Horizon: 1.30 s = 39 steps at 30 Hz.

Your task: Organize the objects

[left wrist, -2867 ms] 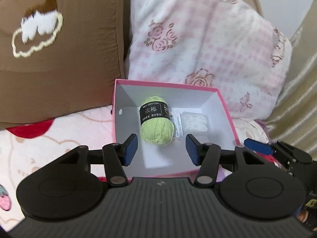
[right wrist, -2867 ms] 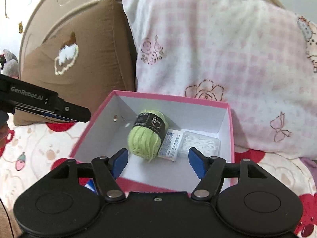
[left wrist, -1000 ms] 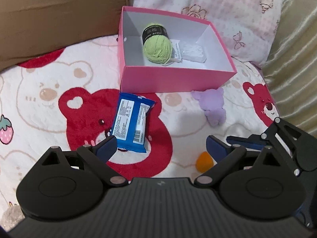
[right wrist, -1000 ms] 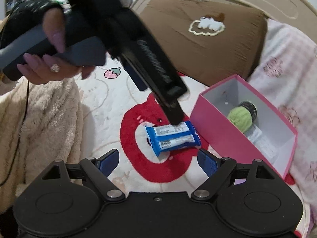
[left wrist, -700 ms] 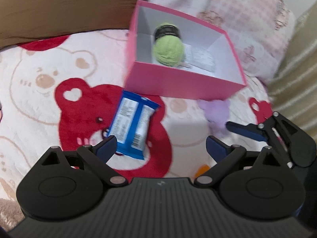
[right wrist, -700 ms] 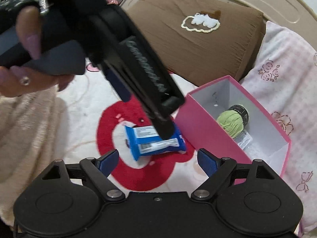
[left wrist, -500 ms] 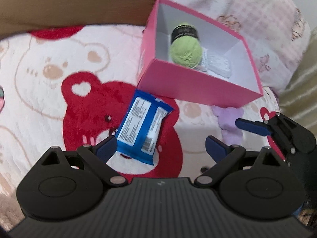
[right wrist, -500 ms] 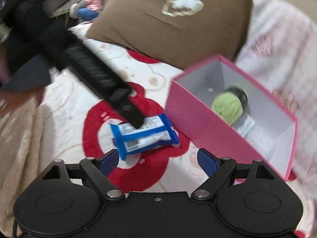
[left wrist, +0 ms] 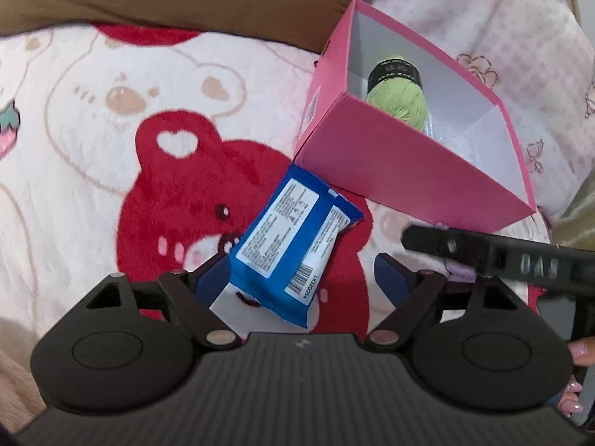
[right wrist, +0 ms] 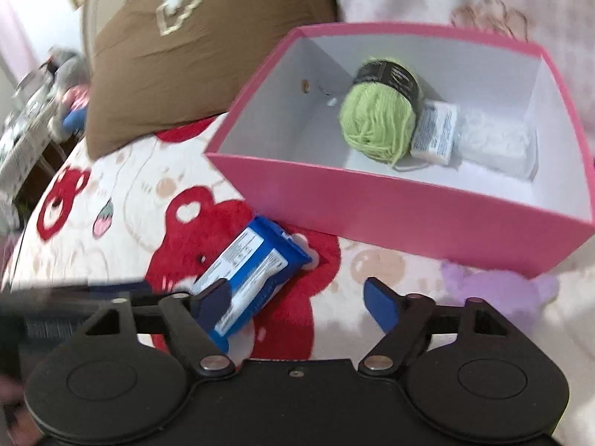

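A blue snack packet (left wrist: 290,245) lies on the bear-print blanket just in front of the pink box (left wrist: 401,171). It also shows in the right wrist view (right wrist: 253,271). The box (right wrist: 409,200) holds a green yarn ball (right wrist: 379,122), a small white labelled pack (right wrist: 437,132) and a clear packet (right wrist: 498,141). My left gripper (left wrist: 303,273) is open, low over the near end of the blue packet, its jaws on either side. My right gripper (right wrist: 297,297) is open and empty, to the right of the packet. A purple plush toy (right wrist: 498,290) lies right of it.
A brown cushion (right wrist: 193,44) and a pink floral pillow (left wrist: 502,33) stand behind the box. The other gripper's black body crosses the right of the left wrist view (left wrist: 513,260). Cluttered items sit at the bed's far left edge (right wrist: 44,89).
Both grippers pulled back from over the box and dropped toward the blanket. The left gripper has closed in on the blue packet, which now sits between its open jaws. The right gripper swung toward the box.
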Available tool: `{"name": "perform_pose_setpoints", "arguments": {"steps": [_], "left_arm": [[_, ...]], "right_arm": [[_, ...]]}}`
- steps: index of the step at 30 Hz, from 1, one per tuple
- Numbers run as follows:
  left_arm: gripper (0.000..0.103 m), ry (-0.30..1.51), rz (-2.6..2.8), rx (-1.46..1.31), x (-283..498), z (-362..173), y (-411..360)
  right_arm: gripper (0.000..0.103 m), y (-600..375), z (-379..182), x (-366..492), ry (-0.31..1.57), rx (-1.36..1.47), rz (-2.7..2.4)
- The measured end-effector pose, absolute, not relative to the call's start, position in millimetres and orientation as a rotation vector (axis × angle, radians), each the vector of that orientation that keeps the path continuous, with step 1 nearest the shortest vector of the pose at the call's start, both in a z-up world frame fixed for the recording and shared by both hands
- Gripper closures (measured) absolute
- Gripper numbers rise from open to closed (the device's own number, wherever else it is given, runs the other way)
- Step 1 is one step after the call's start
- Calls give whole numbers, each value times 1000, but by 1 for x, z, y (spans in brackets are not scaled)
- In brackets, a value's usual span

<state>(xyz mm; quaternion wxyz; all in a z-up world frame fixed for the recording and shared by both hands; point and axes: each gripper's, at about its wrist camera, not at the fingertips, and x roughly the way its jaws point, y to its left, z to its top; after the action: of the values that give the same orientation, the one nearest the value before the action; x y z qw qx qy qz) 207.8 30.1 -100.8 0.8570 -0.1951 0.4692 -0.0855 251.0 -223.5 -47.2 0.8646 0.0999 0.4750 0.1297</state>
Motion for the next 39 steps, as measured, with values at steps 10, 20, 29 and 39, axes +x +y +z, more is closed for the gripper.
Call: {"name": "perform_pose_setpoints", "arguments": {"steps": [10, 20, 29, 39], "left_arm": [[24, 1010, -80, -448, 211, -131, 31], [24, 1014, -32, -436, 213, -140, 35], [24, 977, -24, -403, 219, -151, 31], [40, 970, -47, -443, 223, -153, 33]], "right_arm": [[23, -212, -76, 287, 1012, 346, 335], [23, -196, -111, 309, 1046, 272, 319], [32, -199, -119, 316, 1014, 319, 345], [63, -201, -114, 308, 1037, 332, 360]]}}
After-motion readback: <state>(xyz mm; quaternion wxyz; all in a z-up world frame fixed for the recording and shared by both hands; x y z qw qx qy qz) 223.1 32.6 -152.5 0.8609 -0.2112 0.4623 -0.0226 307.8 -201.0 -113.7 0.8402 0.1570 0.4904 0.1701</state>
